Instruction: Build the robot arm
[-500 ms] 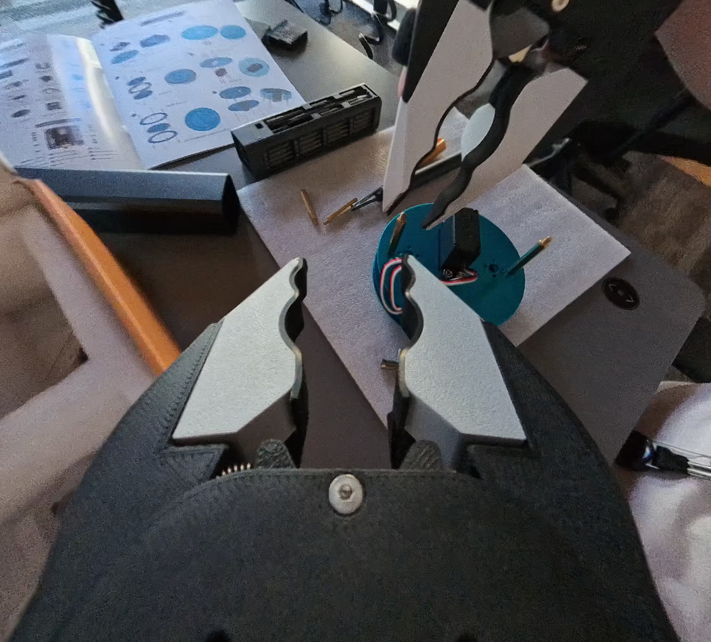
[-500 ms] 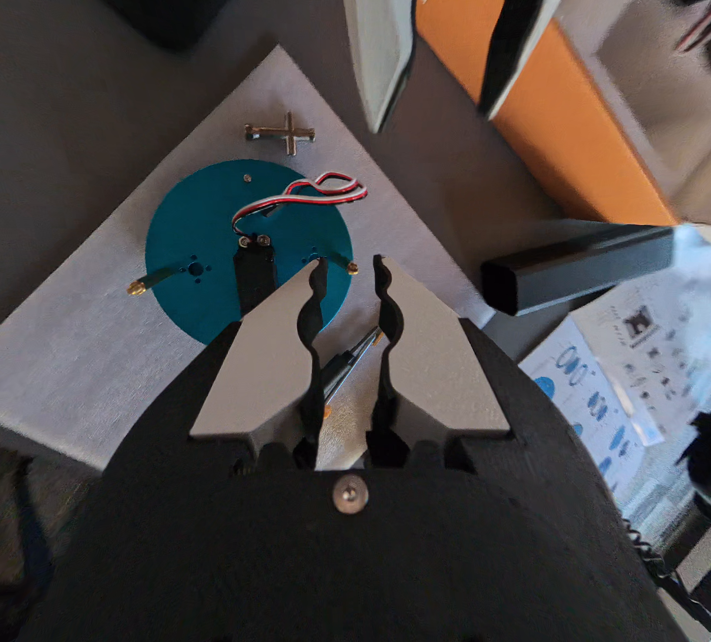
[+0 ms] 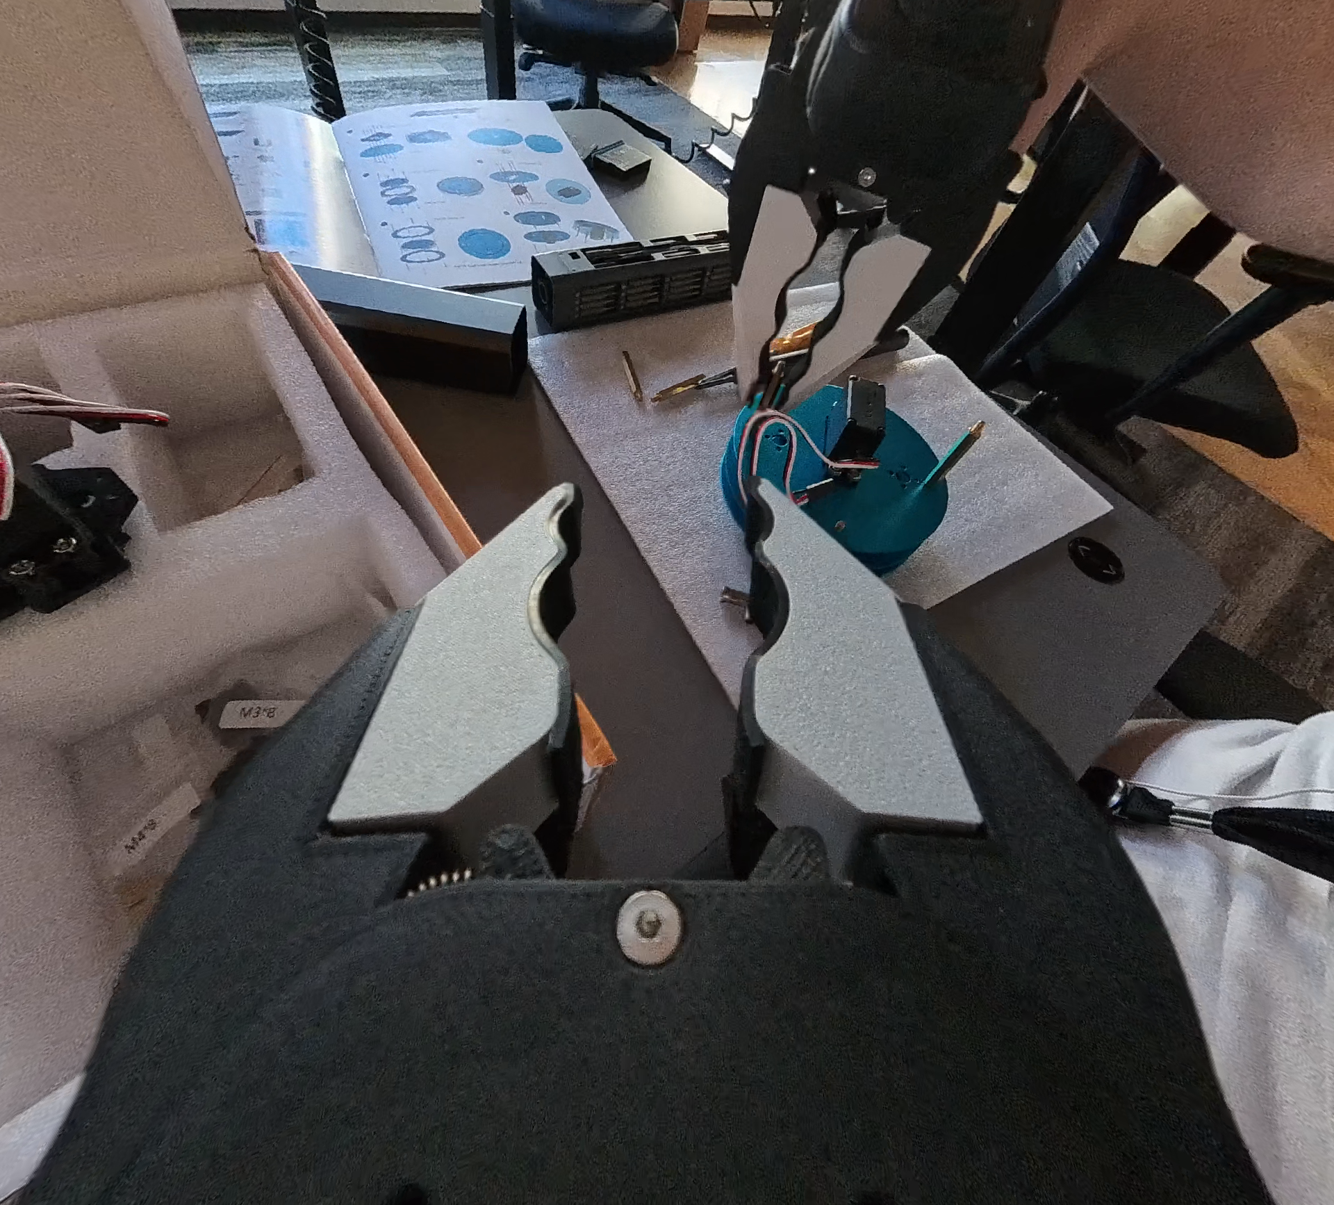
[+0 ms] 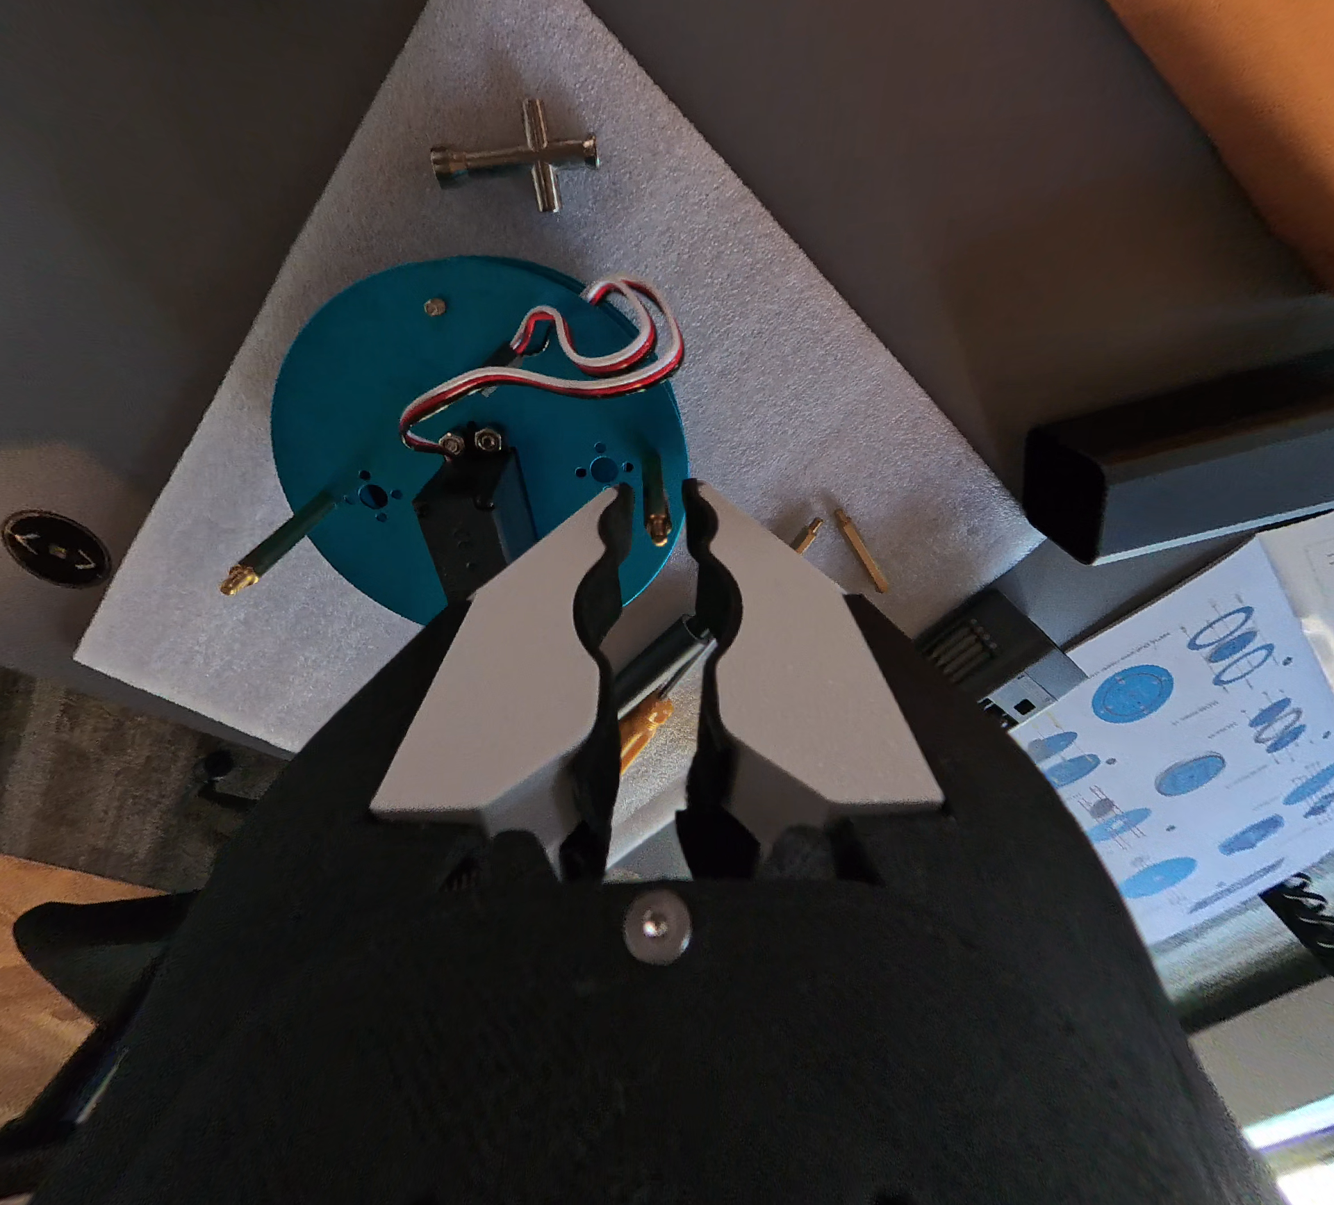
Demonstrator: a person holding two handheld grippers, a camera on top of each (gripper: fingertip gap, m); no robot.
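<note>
A blue round disc (image 3: 859, 506) lies on a white foam sheet (image 3: 650, 448), with a black servo (image 3: 862, 412), red-white wires and two upright green-brass standoffs on it. My right gripper (image 4: 654, 496) is narrowly open, and its tips straddle one standoff (image 4: 655, 510) at the disc's (image 4: 361, 376) edge without clearly touching it. In the left wrist view it comes down from above (image 3: 772, 376). My left gripper (image 3: 664, 502) is open and empty, a little short of the disc. A screwdriver (image 4: 664, 658) lies on the foam under the right fingers.
A metal cross wrench (image 4: 534, 159) and two loose brass standoffs (image 4: 862, 549) lie on the foam. A dark tube (image 3: 419, 311), a black box (image 3: 635, 286) and an open manual (image 3: 462, 188) lie behind. A foam-lined box (image 3: 216, 448) stands at the left. Left tips to right tips: about 15 cm. About 4 cm separates my right fingertips from the black servo (image 3: 862, 412). Seen from the right wrist view (image 4: 466, 541) as well.
My right gripper has come down closer to the disc, its tips now either side of a standoff. My left gripper has drawn back and out of the right wrist view.
</note>
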